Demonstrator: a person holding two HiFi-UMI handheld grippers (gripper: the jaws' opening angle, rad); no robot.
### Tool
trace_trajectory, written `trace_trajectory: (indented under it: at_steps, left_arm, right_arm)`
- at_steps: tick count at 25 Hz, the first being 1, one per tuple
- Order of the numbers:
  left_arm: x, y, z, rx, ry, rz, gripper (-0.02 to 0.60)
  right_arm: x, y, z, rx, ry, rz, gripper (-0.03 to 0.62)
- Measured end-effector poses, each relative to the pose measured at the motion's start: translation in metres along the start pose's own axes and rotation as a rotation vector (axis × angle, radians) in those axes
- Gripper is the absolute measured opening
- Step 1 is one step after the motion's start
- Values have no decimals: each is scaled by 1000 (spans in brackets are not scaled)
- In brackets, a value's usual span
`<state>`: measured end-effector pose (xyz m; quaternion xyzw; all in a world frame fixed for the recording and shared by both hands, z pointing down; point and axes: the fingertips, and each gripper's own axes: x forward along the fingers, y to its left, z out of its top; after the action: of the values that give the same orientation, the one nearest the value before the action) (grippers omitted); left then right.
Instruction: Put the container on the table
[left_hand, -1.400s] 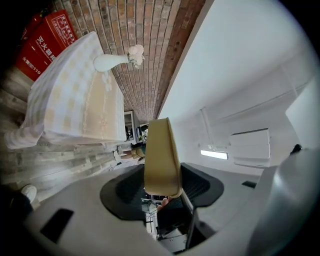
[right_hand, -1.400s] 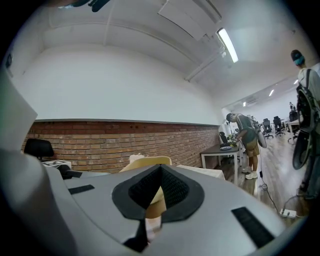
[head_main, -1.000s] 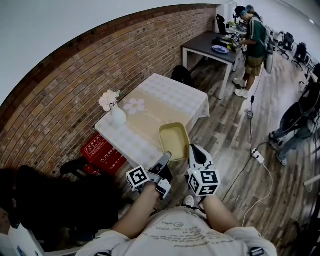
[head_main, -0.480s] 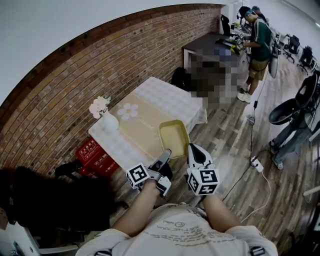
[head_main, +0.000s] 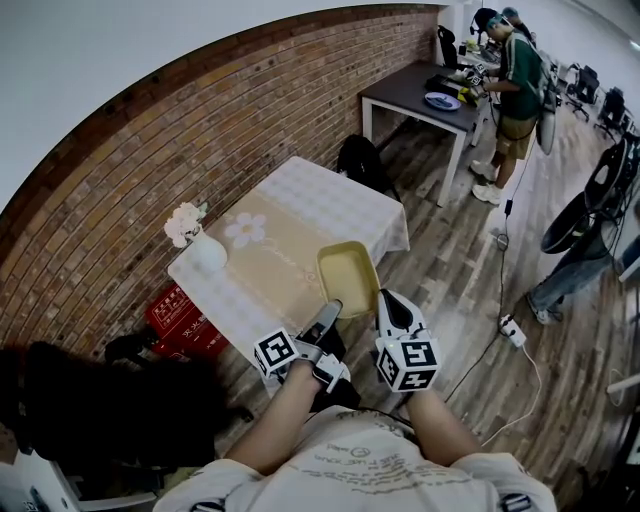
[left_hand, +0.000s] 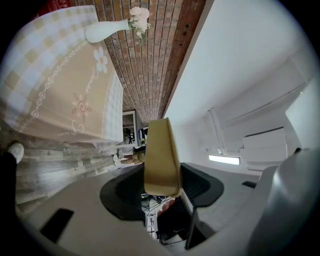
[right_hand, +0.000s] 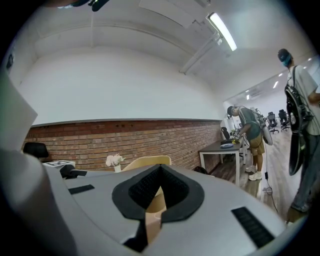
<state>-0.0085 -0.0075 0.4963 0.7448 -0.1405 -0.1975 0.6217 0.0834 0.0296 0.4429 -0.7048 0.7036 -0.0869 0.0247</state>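
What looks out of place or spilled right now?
Nothing stands out. The empty yellow rectangular plastic container is held open side up by the left gripper and right gripper; the white flower vase stands upright on the cloth-covered table.

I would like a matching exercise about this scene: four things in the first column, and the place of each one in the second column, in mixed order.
Things:
1. yellow container
2. white vase
3. red crate
4. blue plate

Places:
A. on the dark table
B. gripped by the left tongs and the right tongs
C. on the floor, by the brick wall
D. on the tablecloth

Pairs: 1-B, 2-D, 3-C, 4-A.
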Motion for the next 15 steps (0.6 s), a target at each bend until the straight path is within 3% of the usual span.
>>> trace_trajectory:
  at_steps: [15]
  left_arm:
    - [56, 36, 35, -19, -21, 21, 230]
  right_arm:
    - [60, -40, -5, -16, 17, 11, 2]
